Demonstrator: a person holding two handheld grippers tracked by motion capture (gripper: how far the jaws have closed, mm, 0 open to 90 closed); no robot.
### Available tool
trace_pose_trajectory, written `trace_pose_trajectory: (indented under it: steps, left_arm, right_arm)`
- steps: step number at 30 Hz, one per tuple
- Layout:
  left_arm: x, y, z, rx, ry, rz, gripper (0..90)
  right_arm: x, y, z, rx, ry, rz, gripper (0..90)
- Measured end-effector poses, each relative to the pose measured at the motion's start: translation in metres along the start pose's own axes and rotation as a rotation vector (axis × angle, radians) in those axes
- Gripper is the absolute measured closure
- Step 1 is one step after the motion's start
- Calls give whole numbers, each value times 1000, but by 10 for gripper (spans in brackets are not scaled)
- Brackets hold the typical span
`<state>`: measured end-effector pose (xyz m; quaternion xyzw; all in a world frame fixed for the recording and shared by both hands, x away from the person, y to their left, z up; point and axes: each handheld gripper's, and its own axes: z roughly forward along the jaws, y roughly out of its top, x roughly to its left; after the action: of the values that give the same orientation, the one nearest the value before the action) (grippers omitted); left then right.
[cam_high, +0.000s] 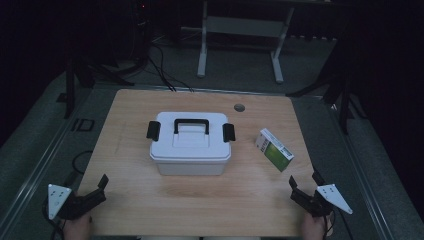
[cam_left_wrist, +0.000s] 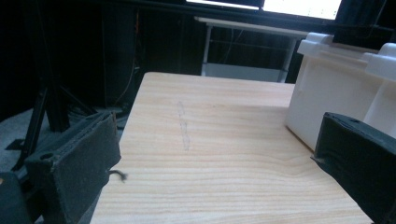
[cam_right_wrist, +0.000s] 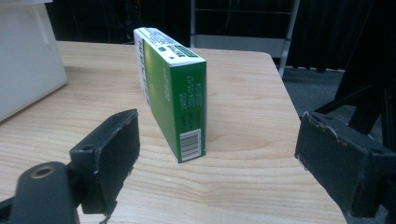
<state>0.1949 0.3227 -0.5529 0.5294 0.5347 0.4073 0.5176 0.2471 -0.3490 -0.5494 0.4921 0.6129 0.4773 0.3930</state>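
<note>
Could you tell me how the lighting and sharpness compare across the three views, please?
High view: dim overall, black surroundings, yet the white storage box and green carton stay readable. Left gripper view: brighter, the box's white wall nearly washed out, a bright strip top right, near jaws soft. Right gripper view: evenly lit, the carton's barcode crisp, its small print too fine to read.

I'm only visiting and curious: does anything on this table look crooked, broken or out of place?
Little stands out. The green box sits askew to the table edges, and the right gripper's pads look chipped.
</note>
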Motion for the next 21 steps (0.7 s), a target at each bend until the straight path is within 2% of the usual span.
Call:
trace_pose_trajectory:
  steps: [2,6,7,9,11,12,13,14,15,16,17,18,20,21]
  left_arm:
    - [1,0,0,4,4,7,5]
    - [5,0,-4,-4,-8,-11,5]
    - [9,1,-7,-9,-17,-42,5]
    - [13,1,-8,7,-17,-47,5]
    - [16,0,-7,34,-13,-42,6]
    - [19,2,-6,45,-36,-70,6]
    - [19,2,-6,45,-36,-70,6]
    - [21,4,-5,63,-49,-84,6]
    - [21,7,-4,85,-60,-79,6]
    - [21,7,-4,85,-60,-79,6]
    - [21,10,-1,102,-94,-88,6]
    - [21,10,-1,102,-94,-88,6]
    - [19,11,1,111,-107,-78,5]
    - [17,14,5,118,-127,-69,5]
  right_arm:
    - [0,0,0,7,-6,0,133]
    - [2,1,1,15,-7,-16,133]
    - [2,1,1,13,-6,-20,133]
    - [3,5,-1,6,22,8,129]
    - [4,9,-2,8,21,-1,130]
    - [4,12,-3,7,22,3,130]
    - [4,12,-3,7,22,3,130]
    - [4,18,-4,0,42,13,130]
    - [7,29,-6,5,61,14,130]
    - [7,29,-6,5,61,14,130]
    - [10,36,-5,0,83,24,129]
    - [10,36,-5,0,83,24,129]
    - [16,46,-3,-15,95,3,126]
    - [18,50,-1,-22,102,-5,126]
